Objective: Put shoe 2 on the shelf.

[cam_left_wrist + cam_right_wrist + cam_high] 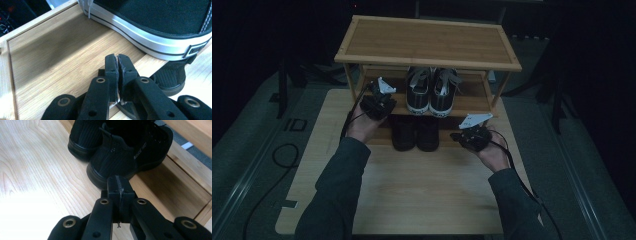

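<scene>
Left gripper view shows the white-soled shoe (160, 27) just past the left tongs (117, 58), up on the shelf (57, 57). These tongs are nearly closed and hold nothing. The shoe looks light, with soft cloth on top and a stiff rubber edge. I think the heel rim is the best place to pinch. The right tongs (120, 185) are closed tight and empty, with the black shoes (117, 157) right in front of them.
</scene>
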The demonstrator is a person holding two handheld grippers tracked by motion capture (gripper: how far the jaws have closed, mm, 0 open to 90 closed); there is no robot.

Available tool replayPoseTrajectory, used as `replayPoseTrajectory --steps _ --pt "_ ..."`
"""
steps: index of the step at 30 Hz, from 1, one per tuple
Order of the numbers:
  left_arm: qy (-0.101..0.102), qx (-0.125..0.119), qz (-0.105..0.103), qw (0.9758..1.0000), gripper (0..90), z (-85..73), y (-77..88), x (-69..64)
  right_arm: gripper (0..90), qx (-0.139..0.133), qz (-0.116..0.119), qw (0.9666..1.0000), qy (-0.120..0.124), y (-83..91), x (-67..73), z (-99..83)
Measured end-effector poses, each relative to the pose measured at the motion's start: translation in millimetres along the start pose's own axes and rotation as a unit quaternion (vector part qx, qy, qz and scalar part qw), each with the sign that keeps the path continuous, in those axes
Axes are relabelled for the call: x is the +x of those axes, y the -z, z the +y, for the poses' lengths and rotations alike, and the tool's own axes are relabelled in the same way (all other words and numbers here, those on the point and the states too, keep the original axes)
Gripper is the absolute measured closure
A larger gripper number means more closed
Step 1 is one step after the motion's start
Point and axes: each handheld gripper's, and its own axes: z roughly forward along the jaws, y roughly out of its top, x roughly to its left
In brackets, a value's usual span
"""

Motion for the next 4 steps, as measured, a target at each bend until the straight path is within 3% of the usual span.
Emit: replayPoseTrajectory --steps 4 --pt "-0.002 -0.002 0.006 1.0 86.2 -2.9 3.3 0.3 90.0 0.001 0.002 1.0 -0.004 -0.9 0.0 -2.4"
